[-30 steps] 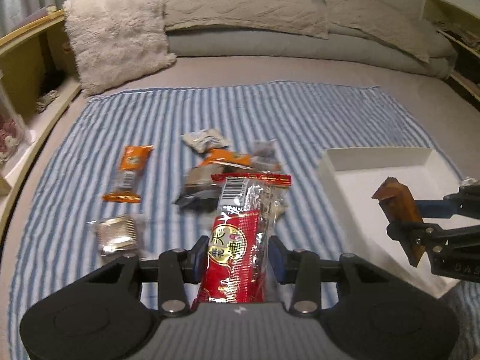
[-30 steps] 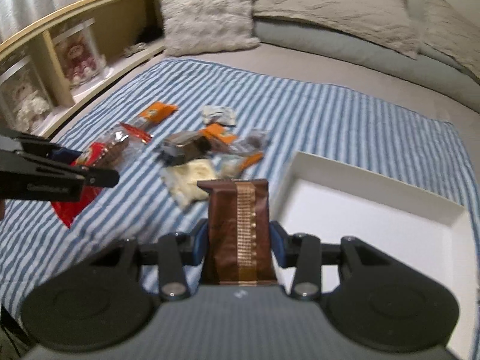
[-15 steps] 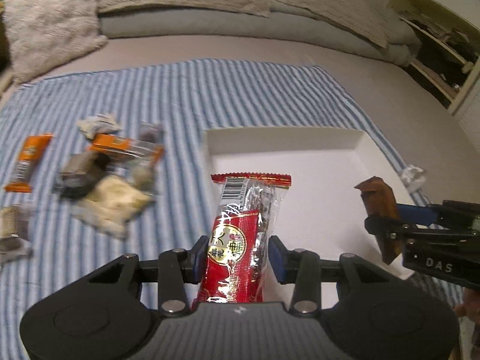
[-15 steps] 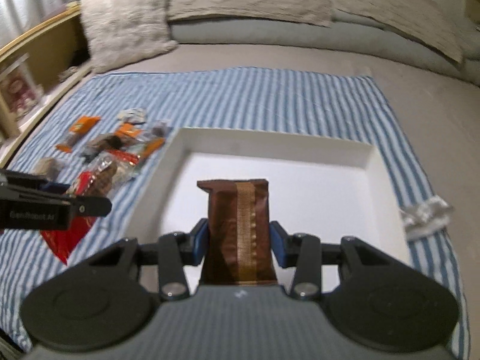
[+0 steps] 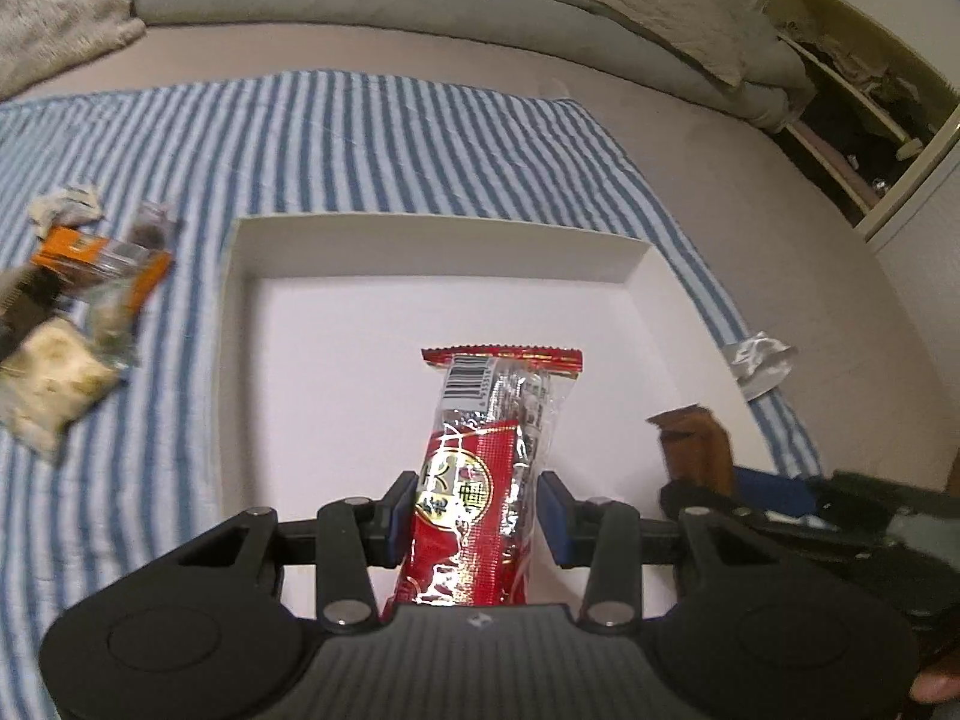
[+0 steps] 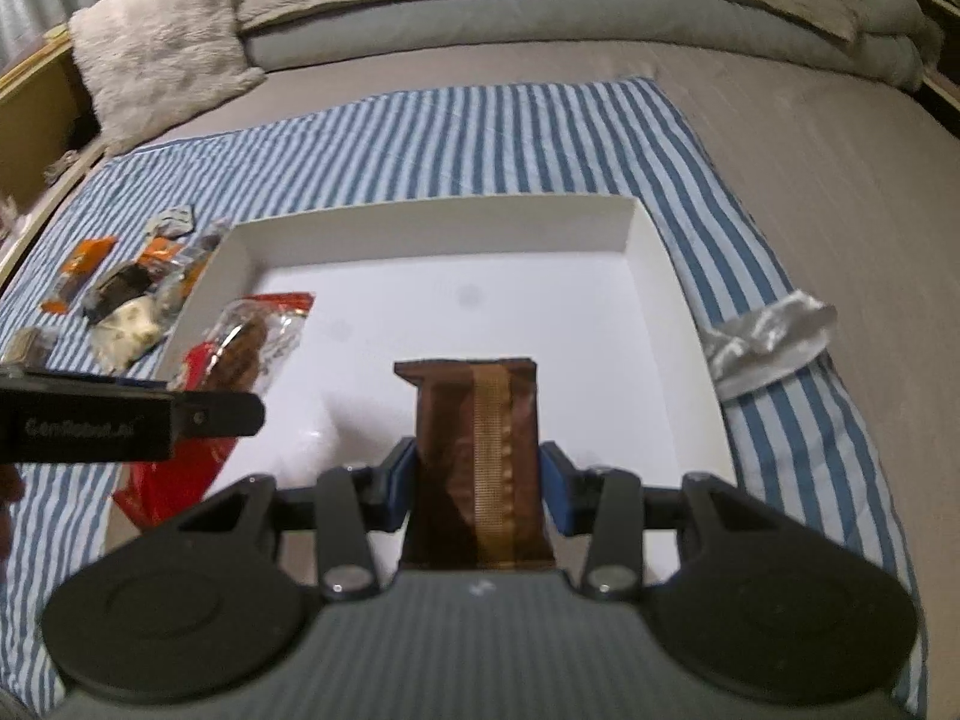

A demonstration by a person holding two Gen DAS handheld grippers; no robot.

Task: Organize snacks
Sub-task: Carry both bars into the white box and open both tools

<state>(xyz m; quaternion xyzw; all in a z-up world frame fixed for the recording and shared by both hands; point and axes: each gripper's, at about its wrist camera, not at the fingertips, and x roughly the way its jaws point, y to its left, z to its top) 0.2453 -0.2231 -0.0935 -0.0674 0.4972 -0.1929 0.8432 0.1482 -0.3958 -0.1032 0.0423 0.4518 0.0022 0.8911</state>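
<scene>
My left gripper (image 5: 477, 516) is shut on a red and clear snack packet (image 5: 489, 456) and holds it over the white tray (image 5: 420, 237). My right gripper (image 6: 477, 492) is shut on a brown packet with a gold strip (image 6: 480, 456), also over the tray (image 6: 432, 219). The right wrist view shows the left gripper (image 6: 198, 414) with the red packet (image 6: 240, 348) at the tray's left side. The left wrist view shows the brown packet (image 5: 696, 444) at the tray's right side.
Several loose snack packets (image 5: 78, 294) lie on the blue striped cloth (image 5: 360, 138) left of the tray; they also show in the right wrist view (image 6: 126, 300). A silver wrapper (image 6: 768, 342) lies right of the tray. Pillows (image 6: 162, 48) line the back.
Both grippers have moved right from the snack pile to above the white tray, each still holding its packet.
</scene>
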